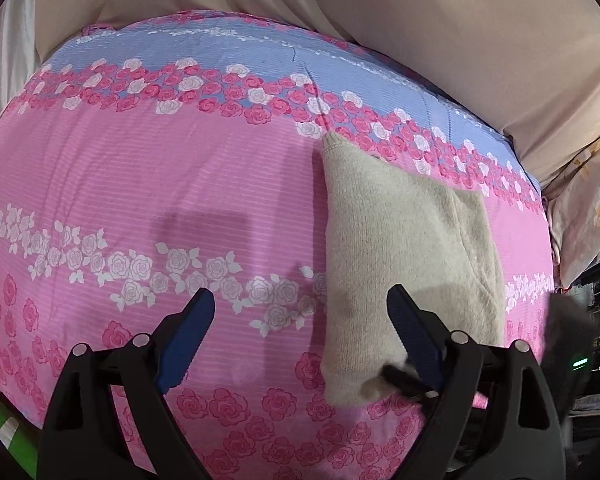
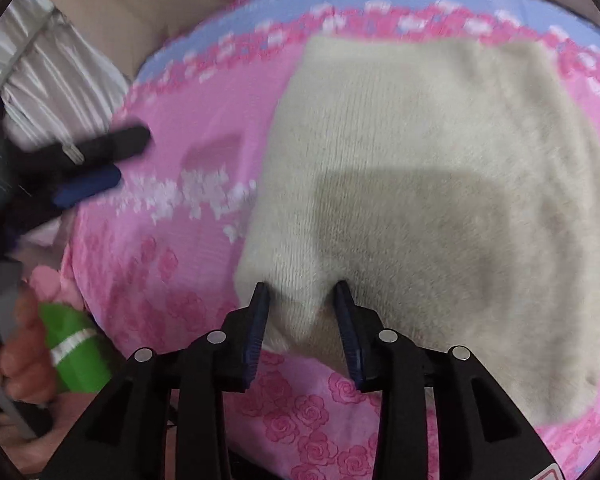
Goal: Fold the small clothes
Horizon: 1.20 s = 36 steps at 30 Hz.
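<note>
A small cream knitted garment lies folded into a rough rectangle on a pink rose-print bed cover. My left gripper is open and empty, just left of the garment's near edge, with its right finger over the cloth. In the right wrist view the garment fills the middle. My right gripper has its two blue pads either side of a bunched near-left corner of the garment, pinching it. The left gripper also shows there, blurred, at the left.
A beige sheet or curtain rises behind the bed. A pale patterned pillow lies at the right edge. A green handle and a hand sit at the lower left of the right wrist view. Dark clutter lies off the bed's right side.
</note>
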Available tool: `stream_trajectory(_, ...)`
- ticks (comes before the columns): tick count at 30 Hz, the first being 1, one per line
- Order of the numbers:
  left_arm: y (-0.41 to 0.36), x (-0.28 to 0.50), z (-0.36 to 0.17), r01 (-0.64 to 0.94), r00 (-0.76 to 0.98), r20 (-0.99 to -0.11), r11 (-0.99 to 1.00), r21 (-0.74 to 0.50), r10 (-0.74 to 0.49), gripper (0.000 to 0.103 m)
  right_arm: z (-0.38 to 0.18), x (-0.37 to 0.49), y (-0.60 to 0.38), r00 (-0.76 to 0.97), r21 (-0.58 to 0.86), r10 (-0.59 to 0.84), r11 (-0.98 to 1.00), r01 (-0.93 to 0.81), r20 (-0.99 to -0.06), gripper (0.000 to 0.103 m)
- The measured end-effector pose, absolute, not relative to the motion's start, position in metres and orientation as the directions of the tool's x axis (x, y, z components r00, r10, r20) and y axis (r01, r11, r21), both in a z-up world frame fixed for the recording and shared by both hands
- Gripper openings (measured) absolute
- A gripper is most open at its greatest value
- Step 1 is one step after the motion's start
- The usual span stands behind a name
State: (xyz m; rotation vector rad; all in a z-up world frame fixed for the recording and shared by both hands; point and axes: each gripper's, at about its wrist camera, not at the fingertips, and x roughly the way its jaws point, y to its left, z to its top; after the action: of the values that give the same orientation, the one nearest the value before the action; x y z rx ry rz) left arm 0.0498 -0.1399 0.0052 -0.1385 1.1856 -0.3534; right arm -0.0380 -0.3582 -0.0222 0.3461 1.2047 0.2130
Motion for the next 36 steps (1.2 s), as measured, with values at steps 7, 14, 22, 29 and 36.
stream_trajectory(7, -0.154, 0.043, -0.001, 0.228, 0.297, -0.892, 0.932, -0.28, -0.341, 0.086, -0.068, -0.043, -0.453, 0.341, 0.384, 0.283, 0.88, 0.279, -0.897, 0.025)
stream_trajectory(14, -0.178, 0.042, -0.01, 0.268, 0.254, -0.882, 0.905, -0.33, -0.397, 0.088, -0.015, -0.053, -0.495, 0.476, 0.361, 0.167, 0.864, 0.352, -0.864, 0.077)
stream_trajectory(22, -0.215, 0.056, -0.062, 0.232, 0.121, -0.902, 0.896, -0.38, -0.414, 0.088, -0.079, -0.04, -0.52, 0.343, 0.425, 0.289, 0.791, 0.441, -0.894, 0.08)
stream_trajectory(29, -0.213, 0.069, -0.105, 0.106, 0.007, -0.811, 0.807, -0.581, -0.584, 0.063, -0.081, -0.045, -0.511, 0.409, 0.52, 0.358, 0.746, 0.415, -0.84, 0.046)
stream_trajectory(36, -0.209, 0.056, -0.042, 0.24, 0.025, -0.766, 0.748, -0.619, -0.642, 0.049, -0.029, -0.071, -0.505, 0.487, 0.512, 0.308, 0.776, 0.369, -0.817, 0.043)
